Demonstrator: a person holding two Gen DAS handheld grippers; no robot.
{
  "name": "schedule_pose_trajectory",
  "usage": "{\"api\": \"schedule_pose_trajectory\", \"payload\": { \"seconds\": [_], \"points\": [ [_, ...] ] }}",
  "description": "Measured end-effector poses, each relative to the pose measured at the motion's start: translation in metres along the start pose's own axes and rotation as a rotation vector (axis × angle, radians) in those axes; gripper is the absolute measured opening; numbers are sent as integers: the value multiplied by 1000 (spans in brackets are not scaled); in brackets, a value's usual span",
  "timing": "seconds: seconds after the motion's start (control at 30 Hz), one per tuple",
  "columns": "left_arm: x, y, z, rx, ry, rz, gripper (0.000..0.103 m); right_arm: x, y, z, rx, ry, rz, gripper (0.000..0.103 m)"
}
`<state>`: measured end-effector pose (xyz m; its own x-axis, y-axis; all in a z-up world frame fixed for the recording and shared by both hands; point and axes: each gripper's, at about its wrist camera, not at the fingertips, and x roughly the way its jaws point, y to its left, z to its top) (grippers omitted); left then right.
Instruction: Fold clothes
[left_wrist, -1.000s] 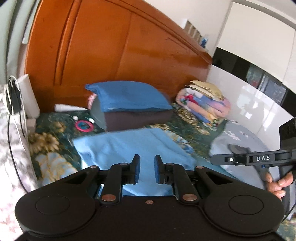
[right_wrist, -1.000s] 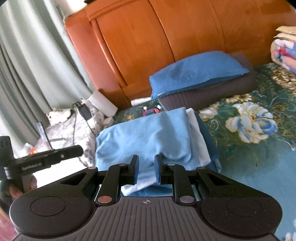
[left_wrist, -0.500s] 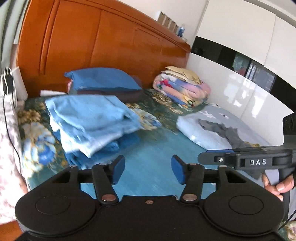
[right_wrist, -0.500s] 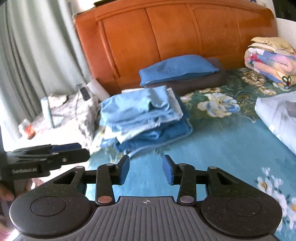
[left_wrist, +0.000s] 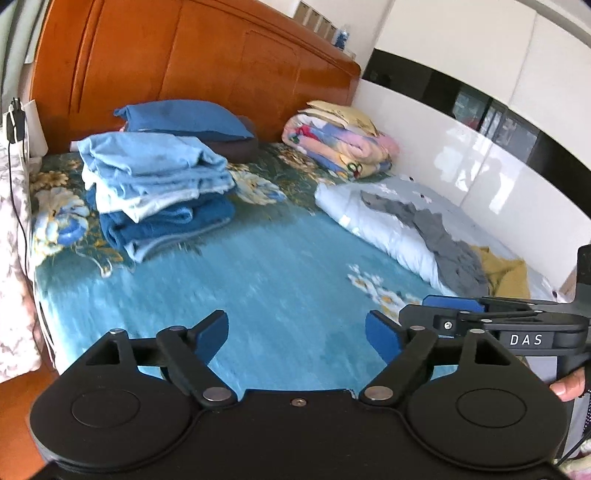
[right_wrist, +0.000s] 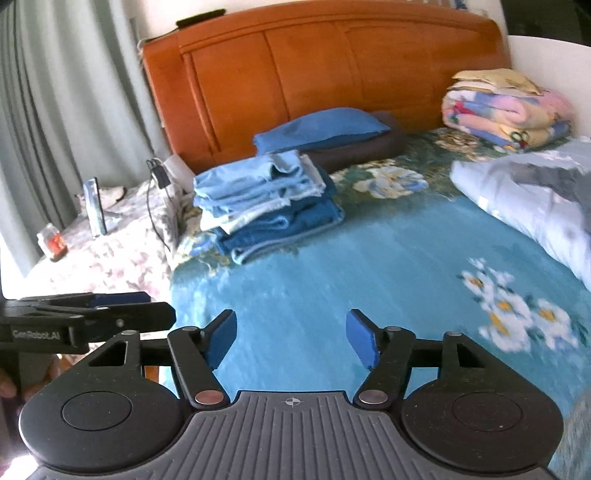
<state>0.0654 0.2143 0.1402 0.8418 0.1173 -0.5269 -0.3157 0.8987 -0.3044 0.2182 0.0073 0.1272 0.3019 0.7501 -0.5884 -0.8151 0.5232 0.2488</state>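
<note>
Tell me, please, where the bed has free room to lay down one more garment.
The teal middle of the bed is bare, between the folded stack and the white quilt with the grey garment. The headboard end is crowded: pillows, rolled blanket.

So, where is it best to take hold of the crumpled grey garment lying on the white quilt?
Probably the crumpled grey garment is best pinched at its raised near folds, coming from the bed's open blue side; it lies loose on the white quilt, with the wall behind it.
</note>
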Motion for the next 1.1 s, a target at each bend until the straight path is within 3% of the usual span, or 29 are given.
{"api": "schedule_pose_trajectory", "payload": {
  "seconds": [0.3,0.5,0.7,1.1],
  "points": [
    [-5,-31,-39,14,34,10,85,-42,-8,-58,48,-30,-37,78],
    [-8,-48,-62,49,54,14,87,-59,-12,-88,58,-23,-68,80],
    [-9,-64,-81,83,72,4,91,-74,-17,-113,83,-31,-90,91],
    [-13,-86,-111,121,96,7,95,-94,-22,-159,140,-35,-115,101]
  ]
}}
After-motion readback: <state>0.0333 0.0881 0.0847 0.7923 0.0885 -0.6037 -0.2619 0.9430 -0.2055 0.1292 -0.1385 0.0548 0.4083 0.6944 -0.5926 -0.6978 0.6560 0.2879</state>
